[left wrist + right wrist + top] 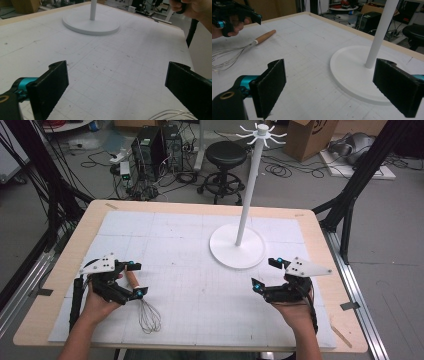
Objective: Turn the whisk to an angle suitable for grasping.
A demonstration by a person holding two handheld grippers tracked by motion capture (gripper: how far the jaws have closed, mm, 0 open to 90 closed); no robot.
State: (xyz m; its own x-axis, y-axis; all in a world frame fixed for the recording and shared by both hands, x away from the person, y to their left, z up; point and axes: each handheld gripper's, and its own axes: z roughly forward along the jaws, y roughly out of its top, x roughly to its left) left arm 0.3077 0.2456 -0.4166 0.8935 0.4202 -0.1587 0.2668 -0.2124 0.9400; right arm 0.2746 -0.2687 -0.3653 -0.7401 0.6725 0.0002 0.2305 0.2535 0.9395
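**A:** ok so where's this at? looks like the whisk (142, 304) is lying flat on the mat (200, 270), lower left of the high view, wooden handle pointing up-frame and the wire end toward the bottom edge; the left gripper (136, 280) hovers right over the handle with its jaws spread wide and nothing between them

**B:** yeah, reads like the approach step, no grab yet; the right gripper (266, 272) is at lower right, jaws gaping too, empty, near the base of the white hook stand (240, 242)

**A:** next move?

**B:** I'd guess the left one has to drop down and line its jaws across the handle, then squeeze; can't quite tell from the high view if a jaw already touches the wood; probably it ends up hung on the stand's hooks
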